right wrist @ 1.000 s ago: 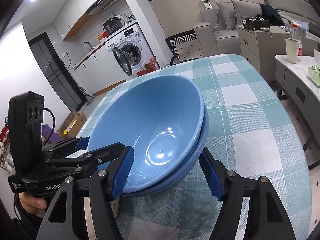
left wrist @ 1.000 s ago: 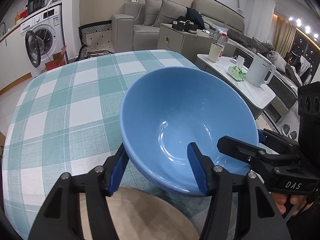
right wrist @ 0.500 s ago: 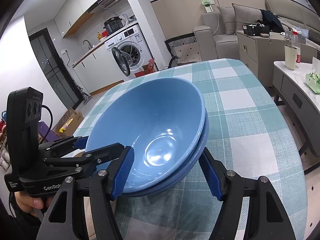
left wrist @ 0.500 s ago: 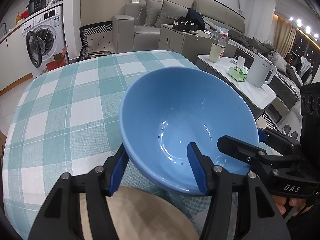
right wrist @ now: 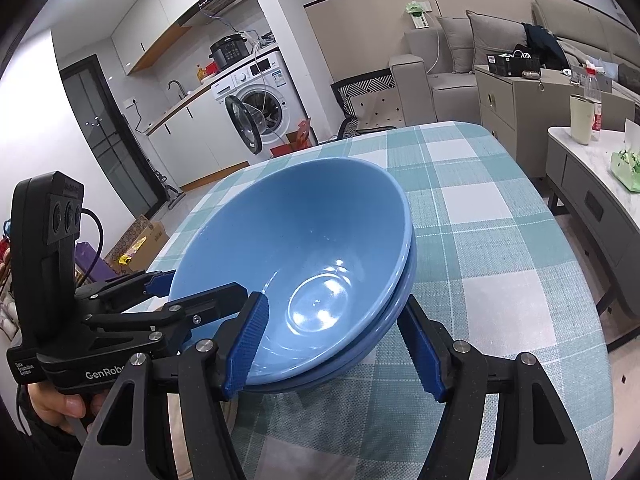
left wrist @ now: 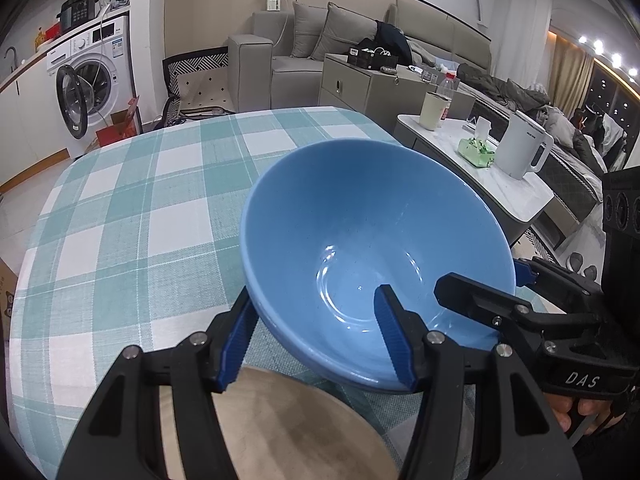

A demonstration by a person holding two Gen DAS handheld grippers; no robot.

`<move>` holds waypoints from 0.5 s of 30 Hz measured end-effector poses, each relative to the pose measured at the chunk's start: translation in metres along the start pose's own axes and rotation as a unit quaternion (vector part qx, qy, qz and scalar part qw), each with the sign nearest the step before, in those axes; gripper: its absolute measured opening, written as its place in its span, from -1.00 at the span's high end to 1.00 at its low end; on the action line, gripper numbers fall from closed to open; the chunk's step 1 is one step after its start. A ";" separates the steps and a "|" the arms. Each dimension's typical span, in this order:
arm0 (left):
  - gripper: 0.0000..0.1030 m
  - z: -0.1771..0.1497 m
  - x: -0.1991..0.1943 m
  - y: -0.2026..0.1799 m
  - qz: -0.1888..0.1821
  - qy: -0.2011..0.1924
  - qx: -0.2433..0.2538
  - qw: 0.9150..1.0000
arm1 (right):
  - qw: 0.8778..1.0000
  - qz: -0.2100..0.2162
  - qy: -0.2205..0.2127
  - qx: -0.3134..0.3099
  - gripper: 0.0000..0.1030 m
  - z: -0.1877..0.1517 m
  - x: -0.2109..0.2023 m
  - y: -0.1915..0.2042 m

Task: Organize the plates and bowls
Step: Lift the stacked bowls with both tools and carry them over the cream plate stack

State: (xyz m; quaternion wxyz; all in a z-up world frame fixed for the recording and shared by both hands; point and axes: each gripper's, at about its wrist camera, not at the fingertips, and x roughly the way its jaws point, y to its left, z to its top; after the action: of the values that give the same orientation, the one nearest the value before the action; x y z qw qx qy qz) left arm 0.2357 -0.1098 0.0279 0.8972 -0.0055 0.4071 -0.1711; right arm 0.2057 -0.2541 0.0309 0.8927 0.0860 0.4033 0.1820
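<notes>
Two blue bowls (left wrist: 340, 208) (right wrist: 300, 220) are nested and tilted above the checked tablecloth (left wrist: 120, 200), the lower bowl's rim (right wrist: 412, 256) showing under the upper one. My left gripper (left wrist: 314, 294) is shut on the stack's near wall, one finger outside and one inside. Its fingers also show at the bowls' left side in the right wrist view (right wrist: 202, 284). My right gripper (right wrist: 334, 302) grips the other side the same way and appears at the right of the left wrist view (left wrist: 482, 278). A beige round plate (left wrist: 300, 432) lies under the left gripper. The bowls' base is hidden.
A low white side table to the right carries a white kettle (left wrist: 524, 152), a cream cup (left wrist: 434, 110) and a green tissue pack (left wrist: 476, 152). A washing machine (left wrist: 92, 76) and a sofa (left wrist: 304, 52) stand beyond the table. A cardboard box (right wrist: 140, 240) sits on the floor.
</notes>
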 end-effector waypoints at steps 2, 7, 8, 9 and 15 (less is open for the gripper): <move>-0.14 0.000 -0.003 -0.001 0.002 -0.003 0.001 1.000 | 1.000 -0.001 -0.002 -0.002 -0.33 0.001 -0.002 0.002; -0.14 0.001 -0.010 -0.002 0.001 -0.010 0.001 1.000 | 1.000 -0.003 -0.011 -0.006 -0.33 0.004 -0.008 0.006; -0.14 0.001 -0.012 -0.002 0.002 -0.012 0.001 1.000 | 1.000 -0.003 -0.013 -0.008 -0.33 0.004 -0.010 0.007; -0.14 0.001 -0.015 -0.003 0.002 -0.013 0.002 1.000 | 1.000 -0.004 -0.014 -0.010 -0.33 0.005 -0.012 0.009; -0.14 0.004 -0.029 -0.003 0.004 -0.022 -0.001 1.000 | 1.000 0.002 -0.015 -0.013 -0.33 0.009 -0.021 0.016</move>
State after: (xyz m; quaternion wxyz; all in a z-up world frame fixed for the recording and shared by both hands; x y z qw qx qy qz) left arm 0.2199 -0.1035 0.0524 0.9066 -0.0082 0.3875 -0.1668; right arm 0.1956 -0.2479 0.0562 0.8993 0.0775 0.3874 0.1875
